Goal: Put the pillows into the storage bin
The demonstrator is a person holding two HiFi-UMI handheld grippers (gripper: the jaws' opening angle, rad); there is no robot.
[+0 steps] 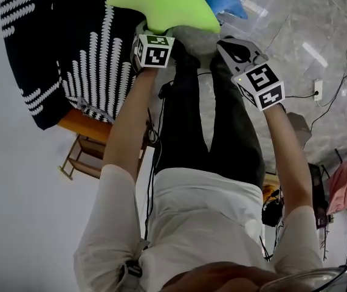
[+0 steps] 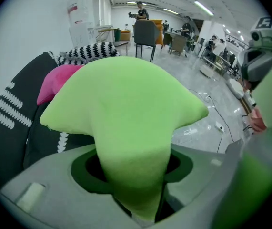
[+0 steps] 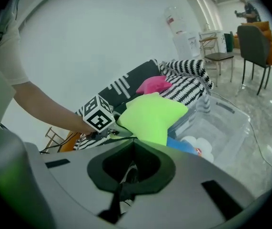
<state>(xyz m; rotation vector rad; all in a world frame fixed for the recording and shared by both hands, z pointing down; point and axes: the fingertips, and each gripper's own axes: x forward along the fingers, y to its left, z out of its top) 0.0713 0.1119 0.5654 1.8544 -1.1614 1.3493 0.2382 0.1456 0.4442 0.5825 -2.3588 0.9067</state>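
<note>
My left gripper (image 1: 156, 34) is shut on a corner of a bright green star-shaped pillow (image 1: 167, 2), which it holds up in the air. In the left gripper view the green pillow (image 2: 126, 104) fills the middle, its point squeezed between the jaws. My right gripper (image 1: 229, 43) hangs just right of it, shut and empty. The right gripper view shows the green pillow (image 3: 152, 116) beside the clear plastic storage bin (image 3: 228, 120). In the bin lie a blue pillow (image 3: 183, 145) and a white one (image 3: 200, 144). A pink pillow (image 3: 152, 85) rests on the black-and-white pillows (image 3: 186, 87) behind.
A big black pillow with white stripes (image 1: 45, 47) lies on an orange seat (image 1: 88, 123) to the left. Cables and a power strip (image 1: 318, 90) run over the grey floor. Chairs (image 2: 145, 32) and people stand far across the room.
</note>
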